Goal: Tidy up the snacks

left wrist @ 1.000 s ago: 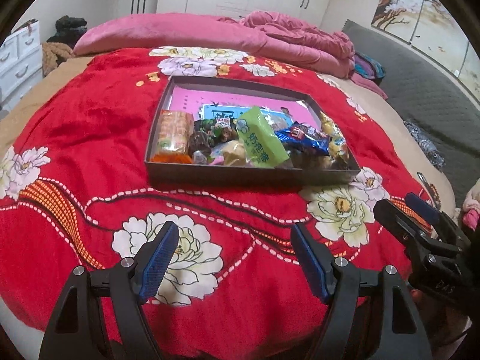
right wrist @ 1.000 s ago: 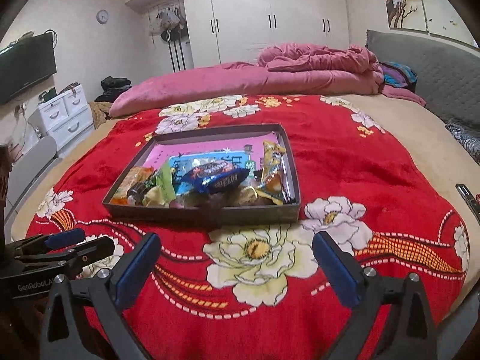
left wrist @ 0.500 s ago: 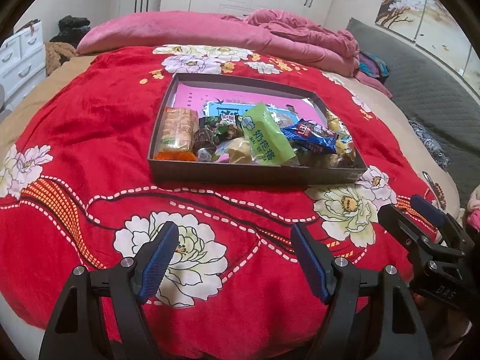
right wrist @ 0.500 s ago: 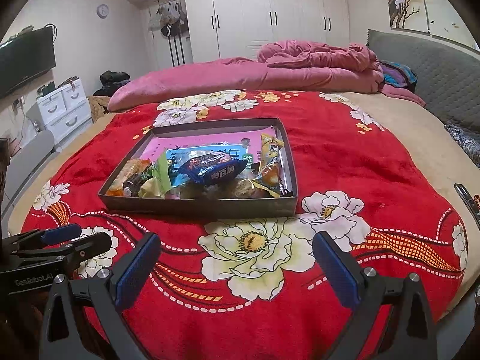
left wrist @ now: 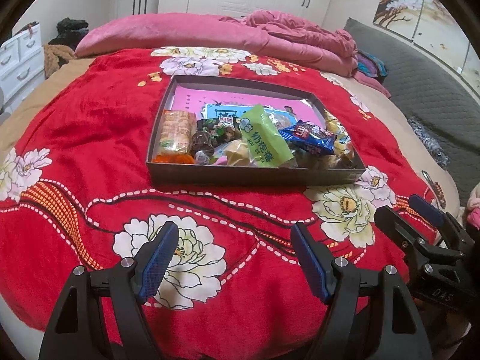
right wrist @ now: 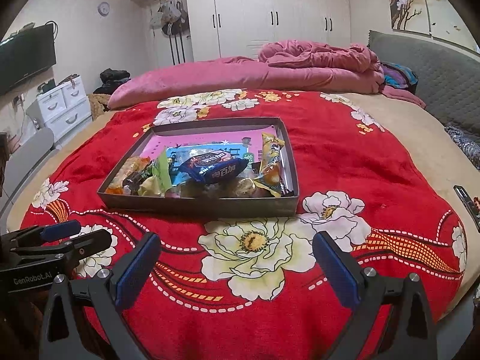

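A shallow dark box (left wrist: 255, 177) (right wrist: 198, 205) lies on the red flowered blanket, its near end piled with snack packets. Among them are a green packet (left wrist: 265, 141), a blue packet (left wrist: 309, 139) (right wrist: 214, 168), an orange biscuit pack (left wrist: 175, 132) and a yellow packet (right wrist: 270, 162). The far end shows pink and blue paper. My left gripper (left wrist: 232, 252) hovers open over the blanket in front of the box, nothing between its blue pads. My right gripper (right wrist: 237, 258) is open and empty too, to its right and equally short of the box.
The round bed carries the red blanket (left wrist: 90, 150), with a pink quilt (right wrist: 270, 72) heaped at the far side. A grey padded headboard (right wrist: 435, 78) curves along the right. White drawers (right wrist: 63, 105) and a wall television (right wrist: 27, 57) stand at the left. A small dark object (right wrist: 465, 198) lies near the bed's right edge.
Both views have tilted slightly, so the box sits a little lower in frame. The grippers stay open and the snacks have not moved.
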`<act>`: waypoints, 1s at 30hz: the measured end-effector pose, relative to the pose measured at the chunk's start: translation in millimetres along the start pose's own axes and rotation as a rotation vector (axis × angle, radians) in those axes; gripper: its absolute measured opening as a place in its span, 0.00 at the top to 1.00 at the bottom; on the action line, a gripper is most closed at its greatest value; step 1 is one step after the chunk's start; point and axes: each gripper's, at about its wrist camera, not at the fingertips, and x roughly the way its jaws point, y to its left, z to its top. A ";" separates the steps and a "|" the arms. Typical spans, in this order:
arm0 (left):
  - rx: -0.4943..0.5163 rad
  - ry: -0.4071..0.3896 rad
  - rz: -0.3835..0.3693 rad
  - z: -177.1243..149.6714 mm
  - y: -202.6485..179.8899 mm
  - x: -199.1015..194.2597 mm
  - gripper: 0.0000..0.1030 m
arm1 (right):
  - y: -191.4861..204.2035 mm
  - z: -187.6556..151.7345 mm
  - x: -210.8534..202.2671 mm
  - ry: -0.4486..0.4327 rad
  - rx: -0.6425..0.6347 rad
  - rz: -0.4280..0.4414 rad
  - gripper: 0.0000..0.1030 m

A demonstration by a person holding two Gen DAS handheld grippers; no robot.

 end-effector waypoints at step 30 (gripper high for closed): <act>0.015 -0.018 0.032 1.2 -1.0 -5.6 0.24 | -1.1 0.2 3.5 0.011 -0.001 -0.022 0.01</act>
